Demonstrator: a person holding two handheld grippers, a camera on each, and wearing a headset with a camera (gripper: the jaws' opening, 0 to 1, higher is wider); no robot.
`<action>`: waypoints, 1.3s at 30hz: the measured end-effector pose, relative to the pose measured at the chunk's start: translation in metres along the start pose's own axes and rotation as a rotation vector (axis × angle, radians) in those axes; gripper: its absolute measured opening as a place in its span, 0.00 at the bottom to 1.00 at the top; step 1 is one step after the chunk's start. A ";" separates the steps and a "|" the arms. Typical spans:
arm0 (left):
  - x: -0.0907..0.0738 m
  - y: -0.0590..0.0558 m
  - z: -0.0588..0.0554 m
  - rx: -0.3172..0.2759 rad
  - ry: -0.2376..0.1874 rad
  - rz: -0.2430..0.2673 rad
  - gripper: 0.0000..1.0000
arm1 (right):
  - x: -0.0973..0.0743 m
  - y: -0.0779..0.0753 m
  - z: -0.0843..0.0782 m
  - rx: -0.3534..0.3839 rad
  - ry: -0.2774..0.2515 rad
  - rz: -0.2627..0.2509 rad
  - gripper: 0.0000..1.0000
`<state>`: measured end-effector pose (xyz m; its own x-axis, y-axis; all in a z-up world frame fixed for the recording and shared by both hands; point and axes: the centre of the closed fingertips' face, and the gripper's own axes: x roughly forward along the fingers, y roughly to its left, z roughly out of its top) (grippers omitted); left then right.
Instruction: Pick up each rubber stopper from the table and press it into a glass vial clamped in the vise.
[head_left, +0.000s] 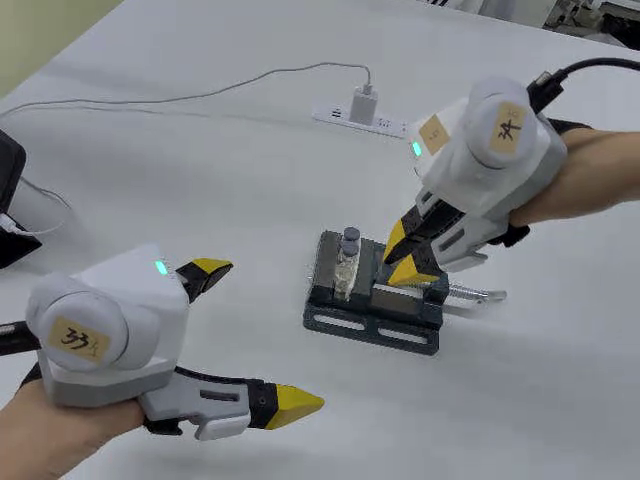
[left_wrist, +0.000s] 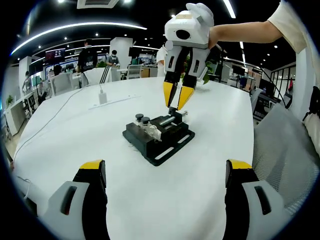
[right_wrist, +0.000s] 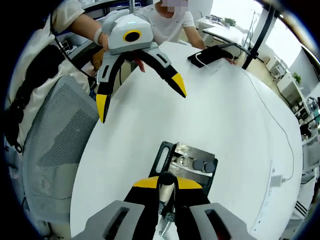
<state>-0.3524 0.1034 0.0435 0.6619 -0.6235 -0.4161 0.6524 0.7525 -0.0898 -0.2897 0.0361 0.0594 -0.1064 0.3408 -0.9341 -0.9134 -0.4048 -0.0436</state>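
Observation:
A black vise (head_left: 372, 322) sits on the white table and clamps two glass vials (head_left: 346, 268), each topped by a dark rubber stopper (head_left: 350, 238). My right gripper (head_left: 404, 257) hangs over the vise's right end, its yellow tips nearly together around the upright handle knob (right_wrist: 166, 179) of the vise screw. In the left gripper view the right gripper (left_wrist: 177, 99) points down at the vise (left_wrist: 159, 144) and the stoppers (left_wrist: 142, 119). My left gripper (head_left: 256, 333) is open wide, near the table's front left, with nothing between its fingers.
At the back of the table a white power strip with a charger (head_left: 361, 108) trails a cable to the left. A black device (head_left: 8, 200) sits at the left edge. A grey mesh chair (left_wrist: 285, 150) stands beside the table. People are in the room behind.

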 end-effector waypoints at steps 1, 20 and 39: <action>0.000 0.000 -0.001 -0.003 0.001 0.000 0.99 | 0.001 -0.003 0.001 -0.011 0.008 0.006 0.06; -0.003 0.000 -0.006 -0.006 0.005 0.016 0.99 | 0.018 -0.022 0.007 -0.172 0.121 0.059 0.06; -0.006 0.001 -0.015 -0.038 0.006 0.028 0.99 | 0.036 -0.027 0.007 -0.185 0.197 0.103 0.06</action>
<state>-0.3618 0.1110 0.0325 0.6775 -0.6006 -0.4246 0.6188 0.7775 -0.1124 -0.2713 0.0651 0.0291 -0.0995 0.1258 -0.9870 -0.8129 -0.5823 0.0077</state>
